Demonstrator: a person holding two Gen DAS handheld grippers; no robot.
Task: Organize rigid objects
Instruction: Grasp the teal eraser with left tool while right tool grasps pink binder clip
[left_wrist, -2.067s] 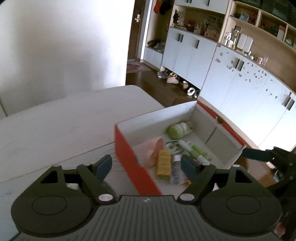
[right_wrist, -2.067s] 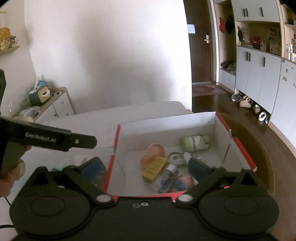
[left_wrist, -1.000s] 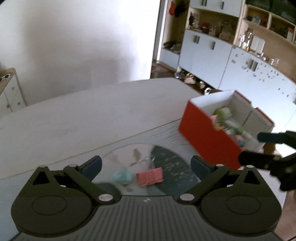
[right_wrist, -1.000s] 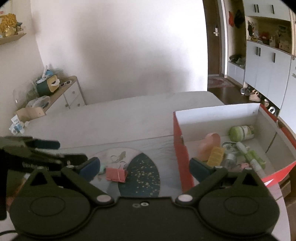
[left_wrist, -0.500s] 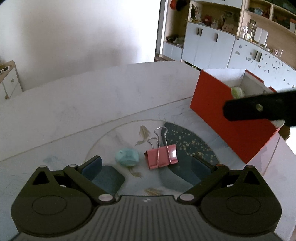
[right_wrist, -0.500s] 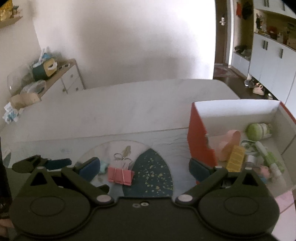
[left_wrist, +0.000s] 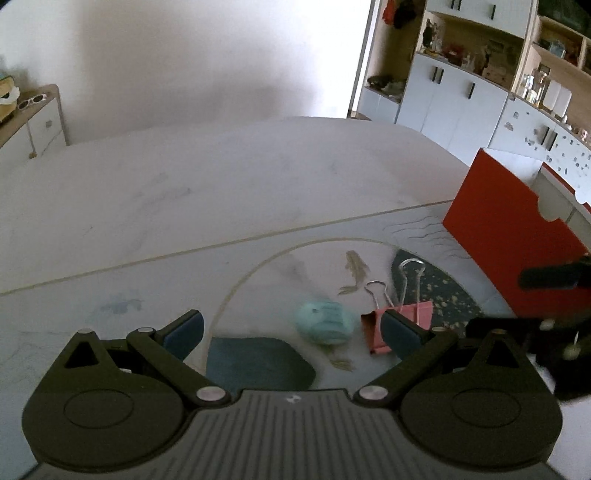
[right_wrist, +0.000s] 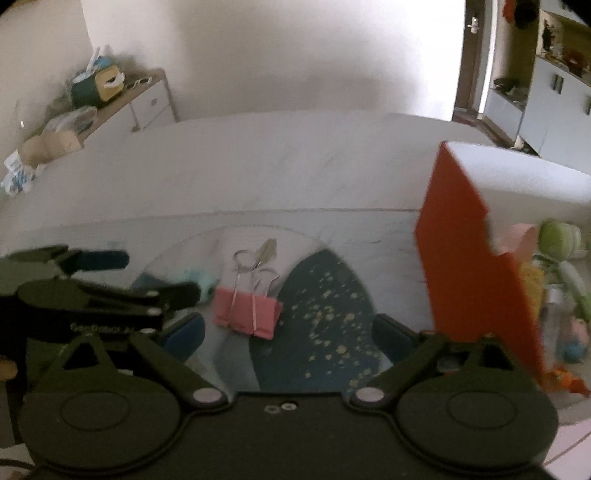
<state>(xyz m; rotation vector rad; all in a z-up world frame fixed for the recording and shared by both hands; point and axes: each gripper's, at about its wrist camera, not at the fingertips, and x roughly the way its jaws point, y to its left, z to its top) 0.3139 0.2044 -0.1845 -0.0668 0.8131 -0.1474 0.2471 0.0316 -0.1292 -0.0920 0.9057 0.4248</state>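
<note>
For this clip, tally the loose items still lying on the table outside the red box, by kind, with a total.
Pink binder clip: 1
Small teal rounded object, kind unclear: 1
Total: 2

Both lie side by side on the patterned mat, left of the red box. The box contents are only partly visible in the right wrist view, so they are not counted.
</note>
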